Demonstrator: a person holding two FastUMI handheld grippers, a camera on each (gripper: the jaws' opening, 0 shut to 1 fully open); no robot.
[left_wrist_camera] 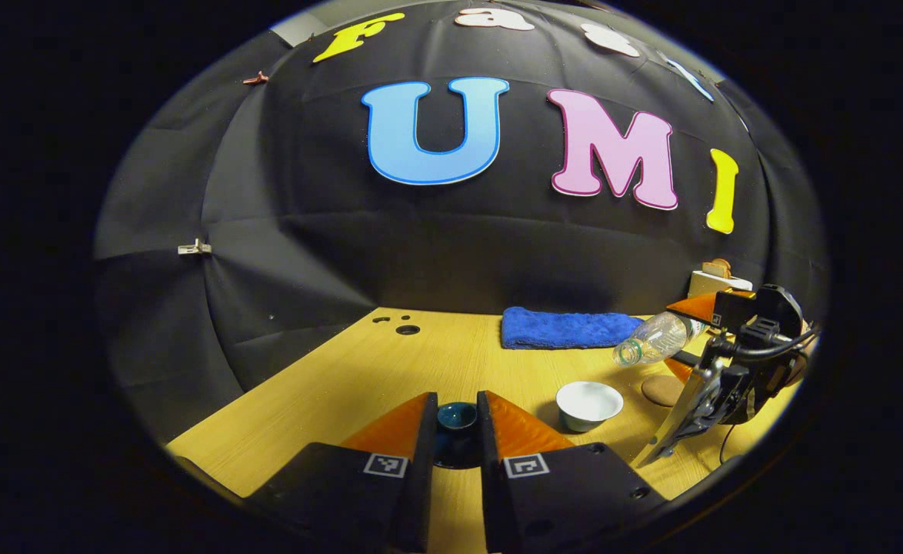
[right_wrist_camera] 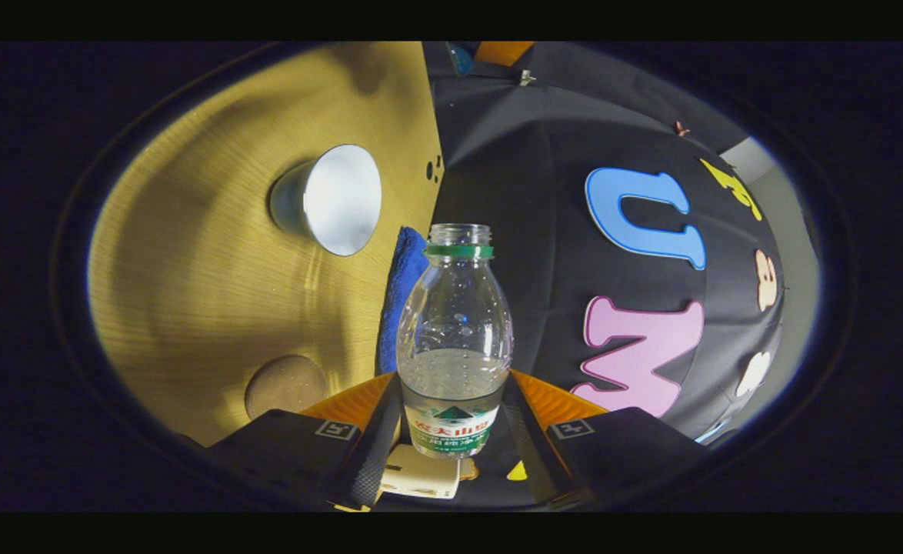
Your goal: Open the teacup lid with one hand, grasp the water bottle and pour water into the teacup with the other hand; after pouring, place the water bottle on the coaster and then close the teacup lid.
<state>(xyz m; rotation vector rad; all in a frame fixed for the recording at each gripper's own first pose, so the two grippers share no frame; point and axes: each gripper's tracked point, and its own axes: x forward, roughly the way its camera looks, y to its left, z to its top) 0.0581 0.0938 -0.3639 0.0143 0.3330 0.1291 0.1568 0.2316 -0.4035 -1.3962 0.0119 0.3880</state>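
My left gripper is shut on the dark teal teacup lid, which it holds just above the wooden table. The white teacup stands uncovered a little to the right of it, and in the right gripper view the teacup lies ahead of the bottle's mouth. My right gripper is shut on the clear water bottle, which has no cap and is partly full. From the left gripper view, the right gripper holds the bottle tipped with its mouth toward the cup, up and to the cup's right. A round cork coaster lies bare beside the cup.
A folded blue towel lies at the back of the table against the black wall. Small holes mark the table's far left. A pale box-like thing sits at the back right.
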